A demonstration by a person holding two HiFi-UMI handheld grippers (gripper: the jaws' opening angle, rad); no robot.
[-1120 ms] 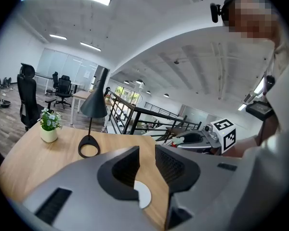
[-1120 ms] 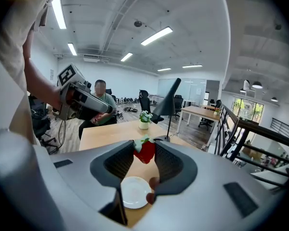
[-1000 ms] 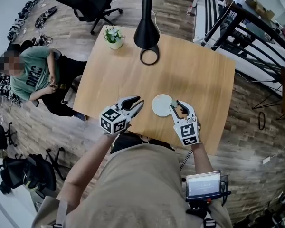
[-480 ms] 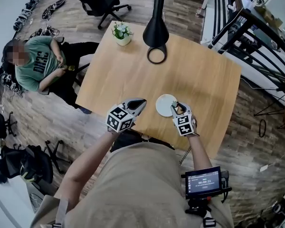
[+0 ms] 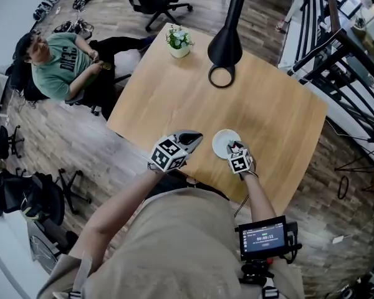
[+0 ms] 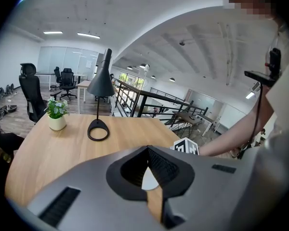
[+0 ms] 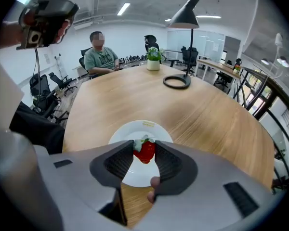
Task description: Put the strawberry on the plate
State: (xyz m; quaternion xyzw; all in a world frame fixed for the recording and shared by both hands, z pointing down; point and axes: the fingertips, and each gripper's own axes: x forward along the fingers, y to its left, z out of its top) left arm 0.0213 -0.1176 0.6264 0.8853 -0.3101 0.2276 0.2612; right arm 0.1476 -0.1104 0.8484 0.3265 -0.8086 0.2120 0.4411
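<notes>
1. Lowered since a second ago, the right gripper point(image 5: 235, 146) point(image 7: 144, 148) grips the small red strawberry point(image 7: 145, 150) just above the round white plate point(image 5: 223, 141) point(image 7: 141, 124); contact with the plate is unclear.
2. Left gripper point(image 5: 196, 136) point(image 6: 148, 150), jaws now together and empty, hovers left of the plate.
3. Plate sits by the wooden table's point(image 5: 268, 111) near edge; open wood lies beyond.

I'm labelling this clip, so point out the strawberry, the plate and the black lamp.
strawberry point(image 7: 145, 151), right gripper view, on its red body.
plate point(image 7: 135, 129), right gripper view, on a bare white part near the far rim.
black lamp point(image 5: 225, 46), head view, on its dark cone.
</notes>
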